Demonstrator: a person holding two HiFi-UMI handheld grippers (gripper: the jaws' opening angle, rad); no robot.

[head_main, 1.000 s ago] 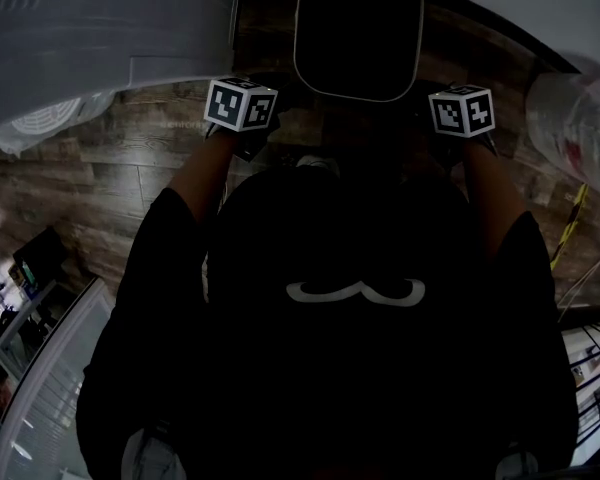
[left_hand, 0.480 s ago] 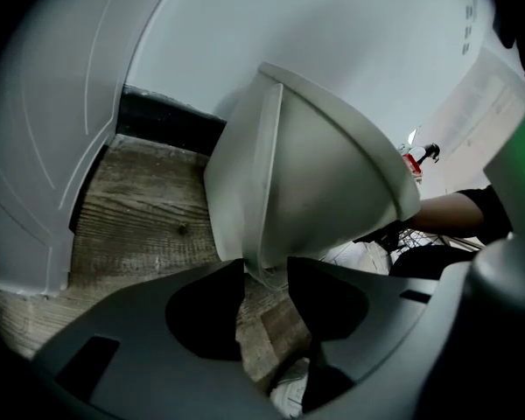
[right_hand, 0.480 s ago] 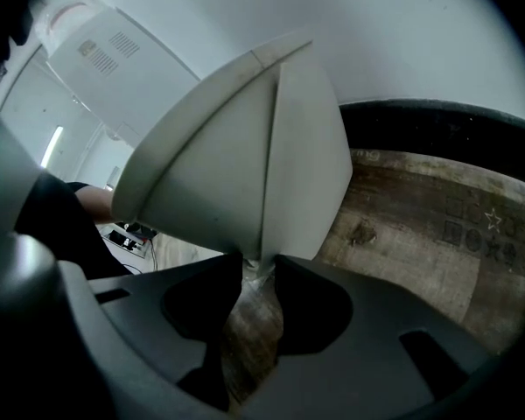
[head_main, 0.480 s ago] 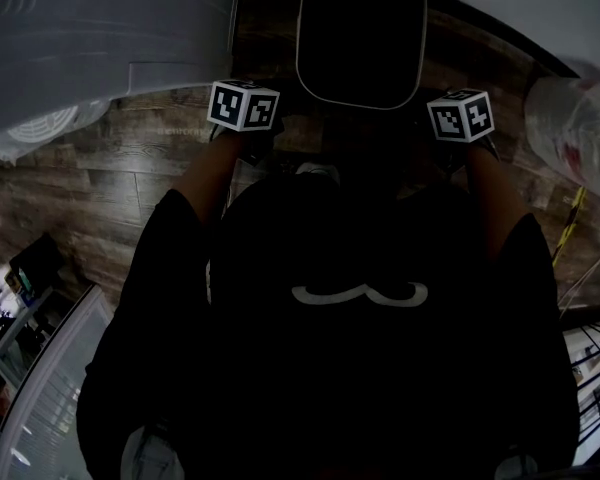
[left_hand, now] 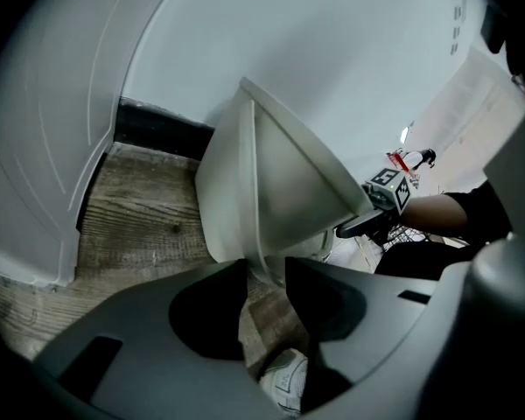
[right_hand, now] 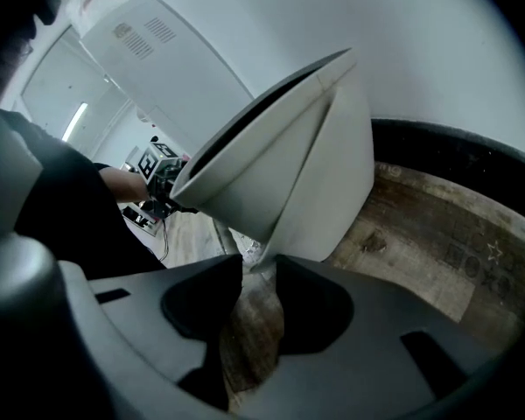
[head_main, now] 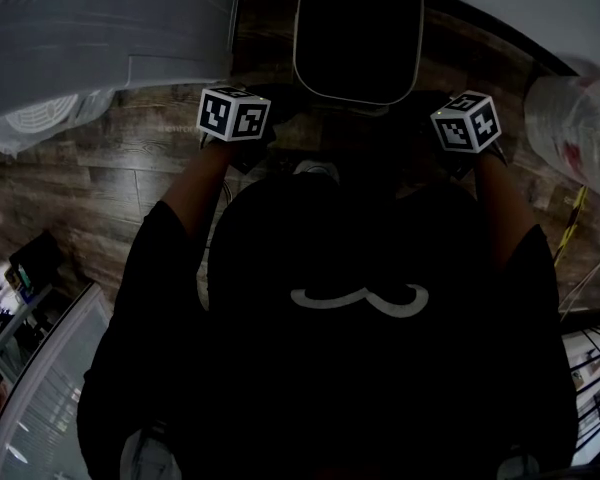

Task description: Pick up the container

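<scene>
The container (head_main: 358,28) is a light grey bin with a dark inside, standing on the wood floor just ahead of the person. Each marker cube sits at one of its near corners, the left cube (head_main: 235,115) and the right cube (head_main: 466,121). In the left gripper view the container (left_hand: 280,182) has its rim caught between the tips of my left gripper (left_hand: 264,268), whose jaws are closing on it. In the right gripper view the container (right_hand: 289,182) has a rim corner pinched in my right gripper (right_hand: 258,265). The person's dark torso hides the bin's base in the head view.
A large white rounded housing (head_main: 100,28) stands close on the left. A clear plastic bag (head_main: 575,128) lies at the right. A black baseboard (right_hand: 455,156) and white wall run behind the bin. A shoe (left_hand: 284,383) shows below the left jaws.
Both marker cubes have dropped slightly toward the person and turned outward. The container has stayed in place in the head view.
</scene>
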